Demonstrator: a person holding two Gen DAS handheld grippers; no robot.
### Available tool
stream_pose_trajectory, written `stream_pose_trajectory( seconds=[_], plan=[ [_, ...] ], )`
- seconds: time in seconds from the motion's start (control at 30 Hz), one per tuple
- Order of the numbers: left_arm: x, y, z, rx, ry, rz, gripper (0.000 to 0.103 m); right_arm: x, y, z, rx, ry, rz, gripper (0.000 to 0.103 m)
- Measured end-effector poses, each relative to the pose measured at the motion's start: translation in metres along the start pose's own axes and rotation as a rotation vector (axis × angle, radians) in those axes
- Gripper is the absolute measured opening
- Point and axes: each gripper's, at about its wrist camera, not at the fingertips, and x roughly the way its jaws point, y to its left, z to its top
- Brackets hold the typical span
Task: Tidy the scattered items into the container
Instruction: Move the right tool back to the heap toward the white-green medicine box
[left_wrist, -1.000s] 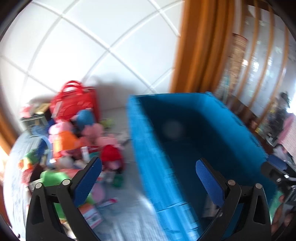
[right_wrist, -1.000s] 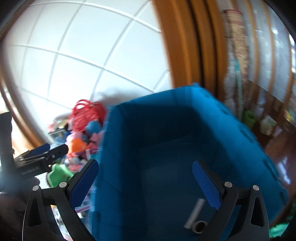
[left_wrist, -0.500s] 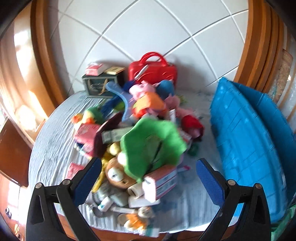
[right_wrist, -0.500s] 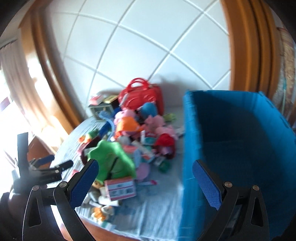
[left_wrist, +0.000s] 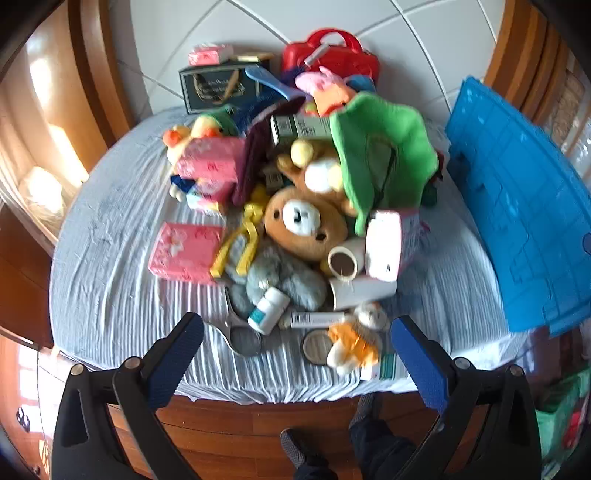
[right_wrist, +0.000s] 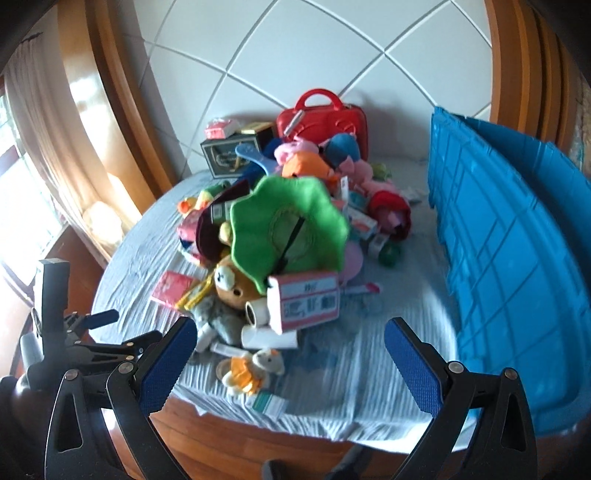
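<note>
L gripper (left_wrist: 295, 354): jaws wide, nothing held; hangs over near table edge, above the floor side.
Table (left_wrist: 110, 295): round, grey-striped cloth, wood rim; pile sits mid-table.
Pink box (left_wrist: 184, 253): flat, L front of pile, alone on cloth.
Pink pkg (left_wrist: 210, 170): behind pink box, against a duck toy (left_wrist: 184, 134).
Dark box (left_wrist: 218, 88): at rear by wall, small pink pack on top.
Yellow strip (left_wrist: 240, 240): betw. pink box & bear.
Bear (left_wrist: 304, 221): brown plush, face up, pile centre.
Grey plush (left_wrist: 284, 277): just in front of bear.
Bottle (left_wrist: 267, 304): white, on its side, touching grey plush.
Scissors (left_wrist: 236, 328): metal, near edge, beside bottle.
Tube (left_wrist: 343, 260): cardboard, open end toward cam; 2nd tube (left_wrist: 362, 291) lying below it.
Small plush (left_wrist: 354, 339): orange/white, front edge, next to a round disc (left_wrist: 316, 347).
Green plush (left_wrist: 380, 155): big, on top of pile, R of bear.
Carton (left_wrist: 388, 240): pink/white, under green plush, touching tube.
Red case (left_wrist: 332, 55): rear, by wall, handle up.
Bin (left_wrist: 517, 206): blue container, R side of table, apart from pile; inside hidden.
R gripper (right_wrist: 291, 358): jaws wide, nothing held; over near edge, small plush betw. its tips in view.
</note>
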Motion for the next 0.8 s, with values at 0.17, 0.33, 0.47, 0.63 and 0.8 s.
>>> stream_pose_trajectory(
  seconds=[0.17, 0.33, 0.47, 0.63, 0.8],
  plan=[
    [0.038, -0.008, -0.031, 0.056, 0.044, -0.033, 0.103, 0.037, 0.012, -0.053, 0.008, 0.070, -0.020, 0.103],
    [0.081, -0.023, -0.051, 0.091, 0.070, -0.066, 0.103, 0.078, 0.018, -0.105, -0.058, 0.130, -0.002, 0.102],
    [0.115, -0.031, -0.056, 0.101, 0.088, -0.080, 0.103, 0.115, 0.021, -0.140, -0.135, 0.165, 0.019, 0.096],
    [0.150, -0.041, -0.060, 0.113, 0.130, -0.130, 0.103, 0.154, 0.021, -0.167, -0.203, 0.179, 0.051, 0.089],
    [0.170, -0.044, -0.056, 0.097, 0.158, -0.191, 0.099, 0.179, 0.029, -0.174, -0.266, 0.147, 0.052, 0.087]
  ],
)
